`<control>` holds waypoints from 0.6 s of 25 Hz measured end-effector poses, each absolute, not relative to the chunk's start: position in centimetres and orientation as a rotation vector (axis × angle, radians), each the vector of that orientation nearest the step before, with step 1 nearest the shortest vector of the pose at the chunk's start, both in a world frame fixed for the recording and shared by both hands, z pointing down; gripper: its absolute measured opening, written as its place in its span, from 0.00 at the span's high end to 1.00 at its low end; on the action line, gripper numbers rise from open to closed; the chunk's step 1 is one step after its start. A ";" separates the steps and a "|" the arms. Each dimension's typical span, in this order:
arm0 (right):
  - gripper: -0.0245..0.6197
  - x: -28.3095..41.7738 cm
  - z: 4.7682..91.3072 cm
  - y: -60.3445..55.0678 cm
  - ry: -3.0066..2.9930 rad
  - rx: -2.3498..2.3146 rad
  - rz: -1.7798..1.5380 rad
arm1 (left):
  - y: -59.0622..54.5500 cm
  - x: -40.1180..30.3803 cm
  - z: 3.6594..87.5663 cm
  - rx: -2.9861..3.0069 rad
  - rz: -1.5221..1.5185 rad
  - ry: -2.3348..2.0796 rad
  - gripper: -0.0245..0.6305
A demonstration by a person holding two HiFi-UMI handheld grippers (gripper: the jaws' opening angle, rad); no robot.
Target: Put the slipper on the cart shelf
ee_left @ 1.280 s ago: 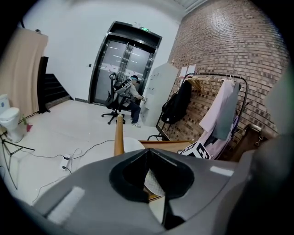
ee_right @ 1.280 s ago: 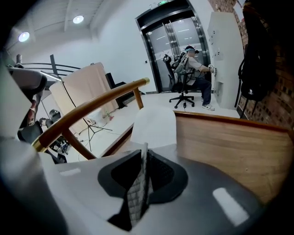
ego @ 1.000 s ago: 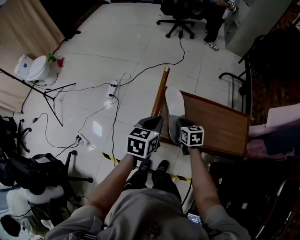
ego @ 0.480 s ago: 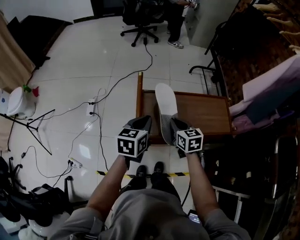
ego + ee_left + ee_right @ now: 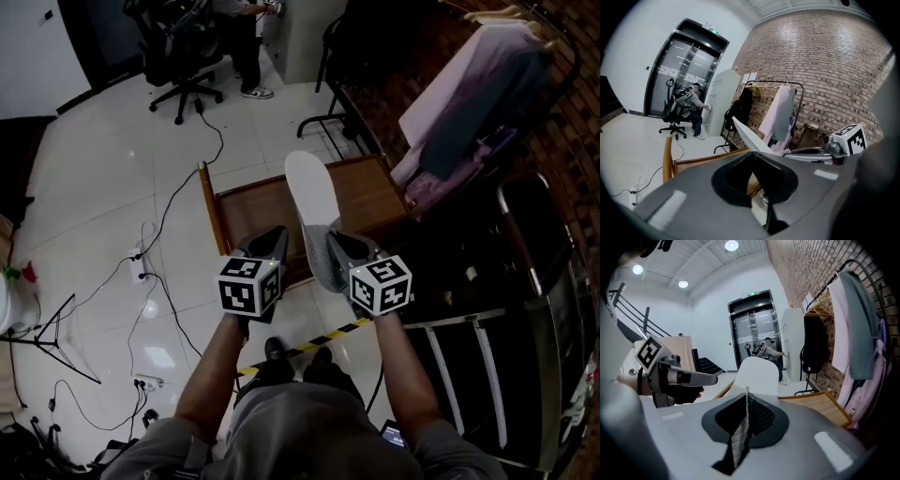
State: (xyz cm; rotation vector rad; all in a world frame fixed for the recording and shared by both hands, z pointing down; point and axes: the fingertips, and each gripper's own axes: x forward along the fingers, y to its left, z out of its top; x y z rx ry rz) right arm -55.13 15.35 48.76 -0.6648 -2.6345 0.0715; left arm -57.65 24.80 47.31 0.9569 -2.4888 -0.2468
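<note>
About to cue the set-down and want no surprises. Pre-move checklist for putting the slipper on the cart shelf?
1. Right gripper shut on the slipper: ok.
2. Slipper lined up over the wooden cart shelf in the head view: ok.
3. Gap between slipper and shelf: cannot tell.
4. Visible shelf surface free of other things: ok.
5. Left gripper holds nothing and is apart from the slipper: ok.
6. Hanging clothes beside the cart are apart from the slipper: ok.
</note>
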 end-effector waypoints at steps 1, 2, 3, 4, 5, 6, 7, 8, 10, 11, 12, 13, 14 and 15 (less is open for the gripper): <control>0.95 -53.9 48.2 14.5 -2.650 -0.645 0.077 | 24.0 -56.9 46.9 0.983 -0.239 -2.488 0.95; 0.95 -52.6 47.7 13.4 -2.666 -0.622 0.083 | 22.9 -56.3 46.6 1.014 -0.228 -2.485 0.95; 0.95 -51.4 47.3 12.2 -2.683 -0.596 0.094 | 21.6 -55.6 46.4 1.048 -0.216 -2.479 0.95; 0.95 -50.2 47.0 10.9 -2.697 -0.570 0.111 | 20.4 -54.9 46.2 1.081 -0.205 -2.469 0.95; 0.95 -48.9 46.7 9.6 -2.711 -0.543 0.131 | 19.1 -54.0 46.1 1.113 -0.195 -2.456 0.95; 0.95 -47.6 46.5 8.4 -2.722 -0.516 0.148 | 17.9 -53.0 46.1 1.141 -0.184 -2.438 0.95; 0.95 -46.2 46.4 7.4 -2.731 -0.488 0.160 | 16.8 -51.9 46.2 1.168 -0.170 -2.419 0.95; 0.95 -44.8 46.3 6.3 -2.739 -0.460 0.167 | 15.7 -50.8 46.3 1.194 -0.157 -2.399 0.95; 0.95 -42.0 46.0 4.2 -2.752 -0.406 0.168 | 13.3 -48.4 46.5 1.241 -0.133 -2.360 0.95; 0.95 -40.5 46.0 3.2 -2.755 -0.380 0.164 | 12.0 -47.1 46.6 1.262 -0.121 -2.341 0.95; 0.95 -38.9 45.9 2.1 -2.758 -0.355 0.159 | 10.6 -45.8 46.8 1.283 -0.107 -2.323 0.95; 0.95 -37.2 45.9 0.9 -2.760 -0.329 0.158 | 9.2 -44.3 46.9 1.307 -0.091 -2.305 0.95; 0.95 -35.5 45.9 -0.3 -2.764 -0.303 0.161 | 7.7 -42.7 47.0 1.332 -0.075 -2.287 0.95; 0.95 -33.8 45.9 -1.4 -2.768 -0.276 0.167 | 6.3 -41.2 47.2 1.358 -0.060 -2.268 0.95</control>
